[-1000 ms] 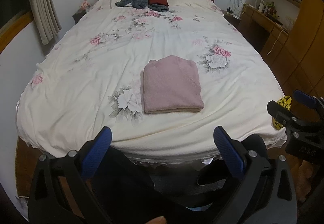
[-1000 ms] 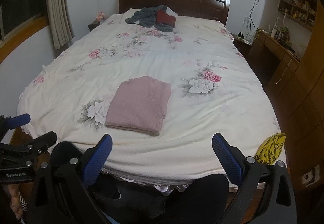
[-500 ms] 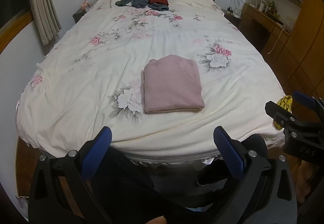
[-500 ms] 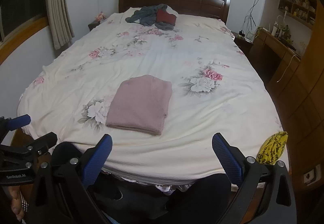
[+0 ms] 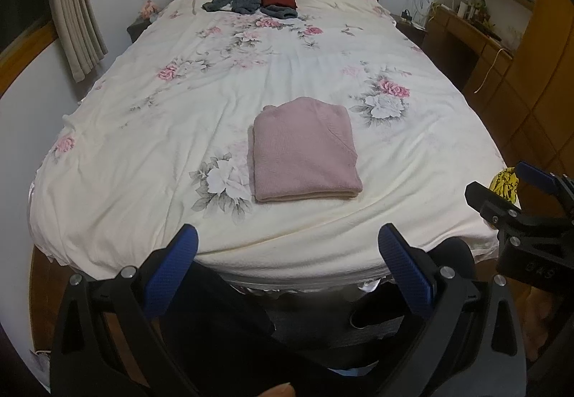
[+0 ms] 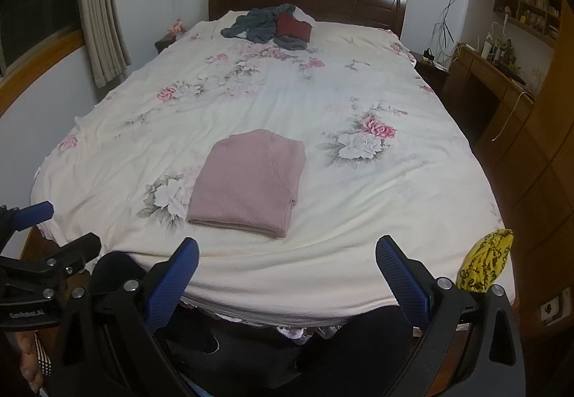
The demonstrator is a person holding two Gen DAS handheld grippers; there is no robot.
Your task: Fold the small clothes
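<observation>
With the pink garment [image 5: 305, 149] lying folded well ahead of both spread, empty jaws, the left gripper [image 5: 287, 260] and right gripper [image 6: 287, 267] should probably reach far forward to the heap of clothes [image 6: 269, 25] beyond it.

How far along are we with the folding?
Done: the pink top lies folded in a neat rectangle near the foot of the bed. In hand: nothing; the left tool and right tool are open, held off the bed's end. Left: the grey clothes and red garment heaped by the headboard.
</observation>
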